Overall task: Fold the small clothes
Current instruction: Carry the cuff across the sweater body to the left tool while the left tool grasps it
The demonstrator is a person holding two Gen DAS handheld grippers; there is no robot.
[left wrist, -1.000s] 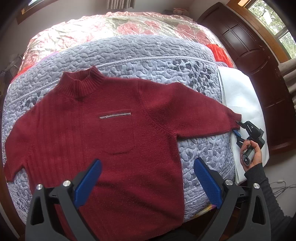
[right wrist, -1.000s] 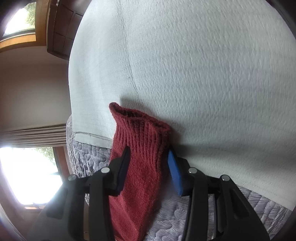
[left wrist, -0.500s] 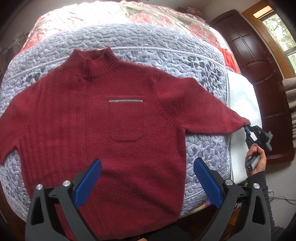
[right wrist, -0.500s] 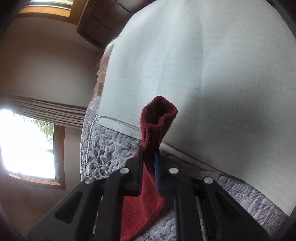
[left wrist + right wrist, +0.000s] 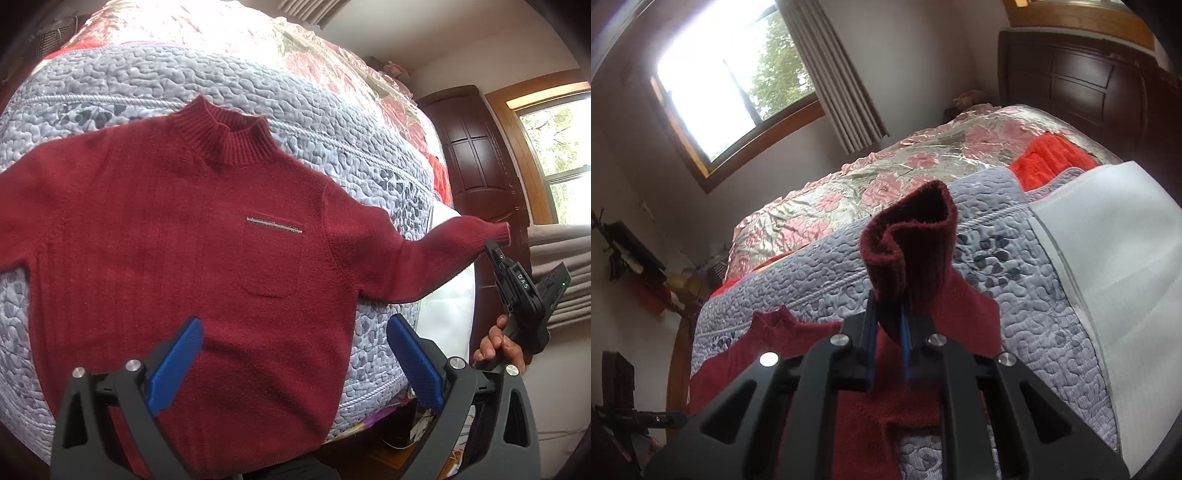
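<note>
My right gripper (image 5: 888, 332) pinches the sweater (image 5: 775, 339) by its ribbed cuff (image 5: 912, 243), which stands up above the blue pads. Beyond lies the grey quilt (image 5: 1027, 295), white sheet (image 5: 1115, 258) right, window (image 5: 735, 74) far left.

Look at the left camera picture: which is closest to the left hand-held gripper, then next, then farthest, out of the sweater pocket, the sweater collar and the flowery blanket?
From the left hand-held gripper:
1. Sweater pocket, just ahead on the chest.
2. Sweater collar, farther up at the neck.
3. Flowery blanket, at the far end of the bed, beyond the grey quilt.
</note>
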